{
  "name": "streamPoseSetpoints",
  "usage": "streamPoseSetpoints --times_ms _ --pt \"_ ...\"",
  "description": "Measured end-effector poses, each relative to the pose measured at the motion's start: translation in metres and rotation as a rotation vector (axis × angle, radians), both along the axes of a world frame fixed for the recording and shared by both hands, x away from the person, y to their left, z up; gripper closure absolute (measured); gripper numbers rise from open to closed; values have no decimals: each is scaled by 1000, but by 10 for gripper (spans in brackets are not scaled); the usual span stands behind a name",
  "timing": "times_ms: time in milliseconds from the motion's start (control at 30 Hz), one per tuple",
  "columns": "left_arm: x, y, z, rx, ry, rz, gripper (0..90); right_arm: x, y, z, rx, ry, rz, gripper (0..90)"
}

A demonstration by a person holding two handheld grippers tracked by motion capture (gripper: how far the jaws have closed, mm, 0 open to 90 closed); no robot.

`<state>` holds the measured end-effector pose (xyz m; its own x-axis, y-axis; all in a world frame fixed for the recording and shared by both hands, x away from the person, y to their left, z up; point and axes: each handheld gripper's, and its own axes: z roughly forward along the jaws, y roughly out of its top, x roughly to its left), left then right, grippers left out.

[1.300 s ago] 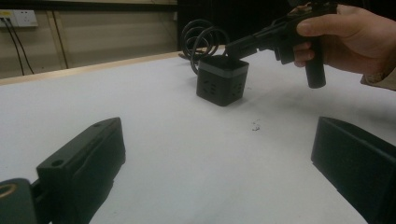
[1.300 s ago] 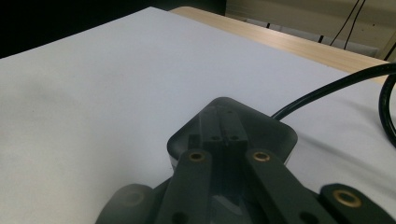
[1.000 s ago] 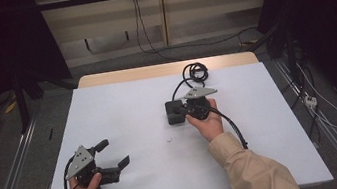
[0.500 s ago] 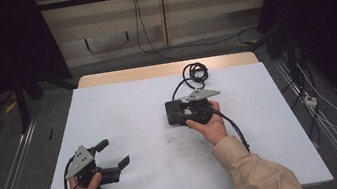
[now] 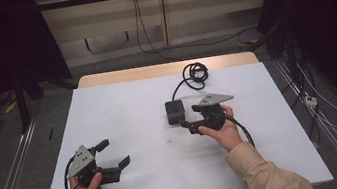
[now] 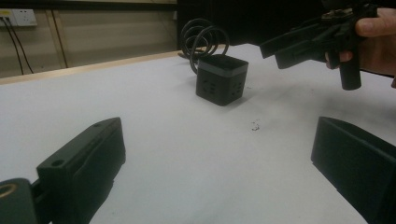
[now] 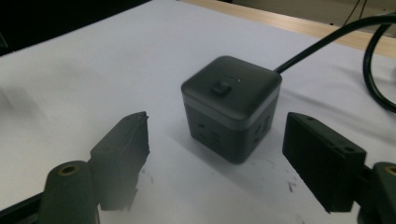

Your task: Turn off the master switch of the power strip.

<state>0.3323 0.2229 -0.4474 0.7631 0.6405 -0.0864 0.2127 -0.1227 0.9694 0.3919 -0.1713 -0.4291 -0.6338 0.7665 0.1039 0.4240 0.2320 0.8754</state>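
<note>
A black cube power socket [image 5: 175, 111] stands near the middle of the white table [image 5: 123, 106]. Its cable runs back to a coil [image 5: 195, 74]. My right gripper [image 5: 189, 115] is open just right of the cube and points at it. In the right gripper view the cube [image 7: 231, 105] stands close ahead between the spread jaws of the right gripper [image 7: 219, 154], with a button on top and sockets on its sides. My left gripper [image 5: 113, 153] is open and empty near the front left. Its view shows the left gripper [image 6: 219, 156], the cube [image 6: 220, 79], the coil [image 6: 203, 39] and the right gripper [image 6: 285, 44] farther off.
A small dark mark [image 5: 168, 140] lies on the table in front of the cube. A wooden strip [image 5: 168, 69] borders the far edge. Cables [image 5: 308, 99] trail on the floor at the right, and metal rails [image 5: 12, 178] run along both sides.
My right gripper has drawn back a little toward the person and turned left, so its jaws now face the cube. The left gripper has stayed put.
</note>
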Motion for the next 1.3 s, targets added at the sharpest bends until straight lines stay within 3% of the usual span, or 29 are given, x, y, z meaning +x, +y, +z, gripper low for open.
streamPoseSetpoints --times_ms 67,433,1300 --pt "0 0 0 1 -1 -2 29 -5 -3 -1 -13 -3 7 218" --pt "1 -1 0 8 -2 -6 29 -24 -27 -6 34 20 -17 180" --pt "0 -4 -1 7 1 -7 29 -69 -71 -18 32 23 -22 147"
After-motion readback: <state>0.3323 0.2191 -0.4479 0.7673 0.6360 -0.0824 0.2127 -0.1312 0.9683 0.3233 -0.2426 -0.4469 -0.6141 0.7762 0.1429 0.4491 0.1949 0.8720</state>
